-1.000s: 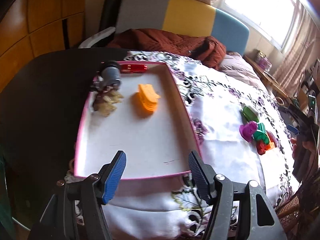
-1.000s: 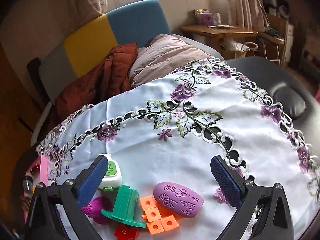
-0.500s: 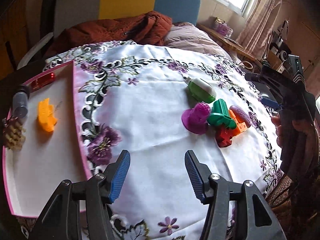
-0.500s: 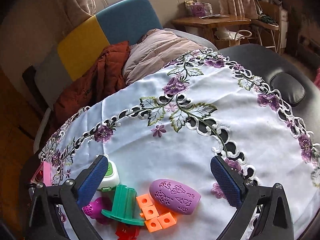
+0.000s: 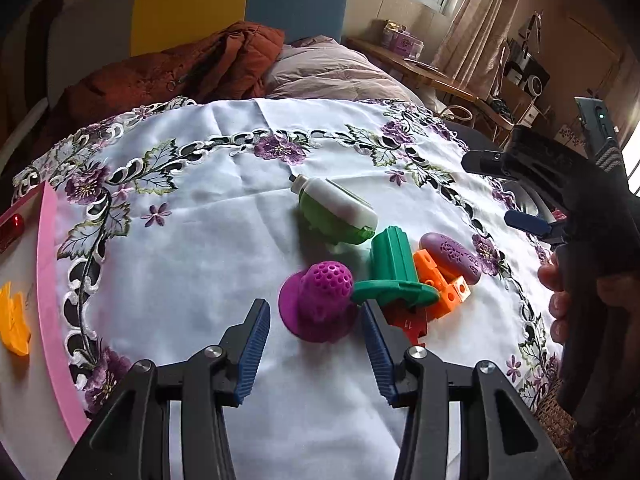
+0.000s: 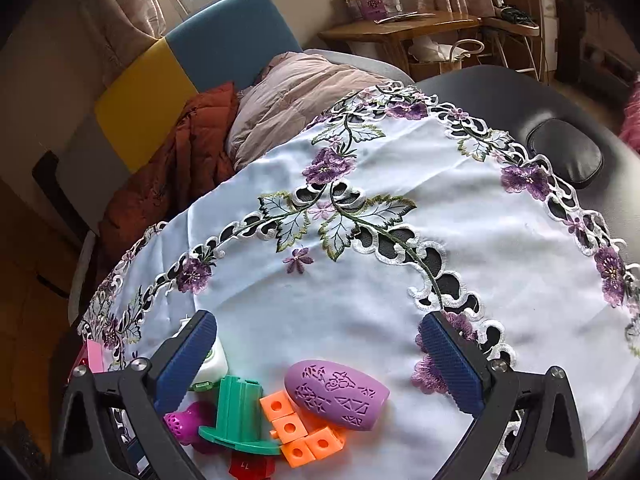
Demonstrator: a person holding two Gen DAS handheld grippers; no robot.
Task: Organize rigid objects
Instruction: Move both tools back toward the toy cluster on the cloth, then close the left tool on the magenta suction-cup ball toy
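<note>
- Left tongs (image 5: 316, 344) are spread wide and hold nothing; the magenta perforated cone (image 5: 320, 300) sits just ahead of the tips, between the two blue pads.
- Right tongs (image 6: 320, 364) are likewise spread and hold nothing, hovering over the same cluster with the lilac patterned oval (image 6: 336, 394) between the pads.
- Cluster layout in the left wrist view: green flanged piece (image 5: 394, 276) touches the cone at 3 o'clock; orange linked cubes (image 5: 440, 284) and the oval lie beyond it at 3 o'clock; a red piece (image 5: 408, 322) is partly hidden under the flange; the green-and-white dispenser (image 5: 336, 212) lies at 12 o'clock, apart from the cone.
- Destination, judged from the task: the pink-rimmed tray (image 5: 48, 280) at 9 o'clock on the counter, which holds an orange item (image 5: 14, 320).
- Step in hand, as judged: grasp the cone with the left tongs.
- Centre the pads on the cone's domed body, above its wide base.
- Keep the right-hand pad clear of the green flange; it is close enough to be caught.
- Close slowly, lift straight up, then travel toward 9 o'clock.
</note>
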